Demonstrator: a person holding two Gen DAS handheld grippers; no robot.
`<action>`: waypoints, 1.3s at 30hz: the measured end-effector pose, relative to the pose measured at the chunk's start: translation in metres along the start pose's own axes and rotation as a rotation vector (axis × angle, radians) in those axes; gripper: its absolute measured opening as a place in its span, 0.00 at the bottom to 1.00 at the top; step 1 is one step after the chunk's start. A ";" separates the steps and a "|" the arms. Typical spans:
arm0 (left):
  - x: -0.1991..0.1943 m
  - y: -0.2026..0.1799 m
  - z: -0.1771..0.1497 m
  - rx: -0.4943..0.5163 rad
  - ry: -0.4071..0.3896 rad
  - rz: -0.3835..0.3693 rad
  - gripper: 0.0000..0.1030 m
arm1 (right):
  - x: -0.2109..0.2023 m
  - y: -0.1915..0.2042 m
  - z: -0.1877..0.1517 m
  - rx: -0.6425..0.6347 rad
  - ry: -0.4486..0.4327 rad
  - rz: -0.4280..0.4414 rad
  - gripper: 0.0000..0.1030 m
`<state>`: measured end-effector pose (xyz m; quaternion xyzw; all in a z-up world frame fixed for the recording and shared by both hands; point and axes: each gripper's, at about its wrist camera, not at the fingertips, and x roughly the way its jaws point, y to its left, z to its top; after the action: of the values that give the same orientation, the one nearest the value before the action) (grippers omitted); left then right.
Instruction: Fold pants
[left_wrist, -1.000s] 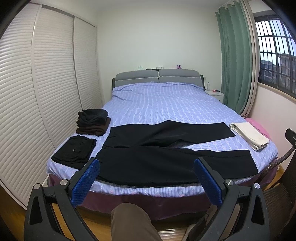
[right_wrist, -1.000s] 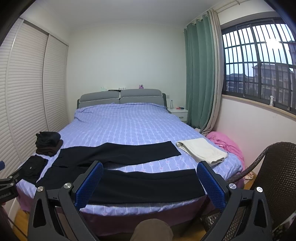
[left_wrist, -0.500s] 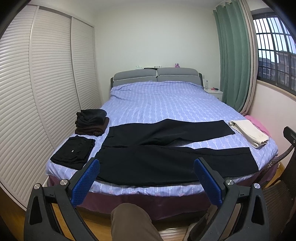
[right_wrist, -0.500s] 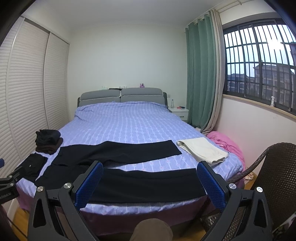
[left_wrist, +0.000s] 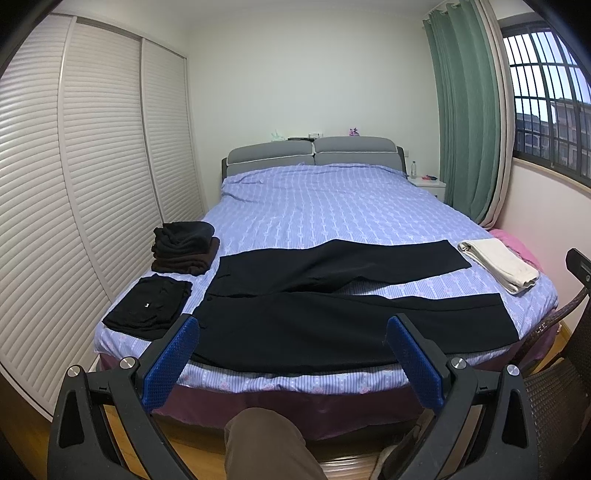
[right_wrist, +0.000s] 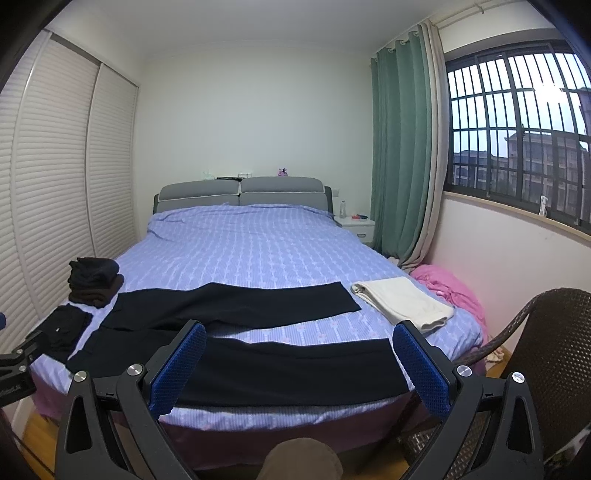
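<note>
The black pants lie spread flat across the near end of the bed, filling the lower middle of both views, waist toward the left and the two legs splayed apart toward the right. No fold shows yet, so by my reading the whole job is left: lay one leg over the other, then double the length. Both claws are released and grasp nothing: the left gripper and right gripper hang short of the mattress edge, jaws wide apart. At the left sit a folded black garment and a dark stack (perhaps finished work); a cream cloth lies at the right. Since a second ago the left view has drifted slightly; the pants have not shifted.
</note>
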<state>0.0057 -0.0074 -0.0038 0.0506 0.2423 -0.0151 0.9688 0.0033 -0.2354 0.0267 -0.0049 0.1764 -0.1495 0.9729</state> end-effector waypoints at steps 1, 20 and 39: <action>0.000 -0.001 0.000 0.001 0.000 0.001 1.00 | 0.000 0.000 0.000 0.001 0.001 0.000 1.00; 0.000 0.000 0.002 0.005 -0.007 0.005 1.00 | 0.003 0.002 -0.001 0.000 -0.002 -0.006 1.00; 0.000 -0.002 0.003 0.018 -0.009 0.004 1.00 | 0.003 0.003 -0.001 -0.002 -0.001 -0.010 1.00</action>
<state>0.0074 -0.0093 -0.0015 0.0599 0.2376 -0.0154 0.9694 0.0066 -0.2338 0.0244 -0.0067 0.1759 -0.1542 0.9722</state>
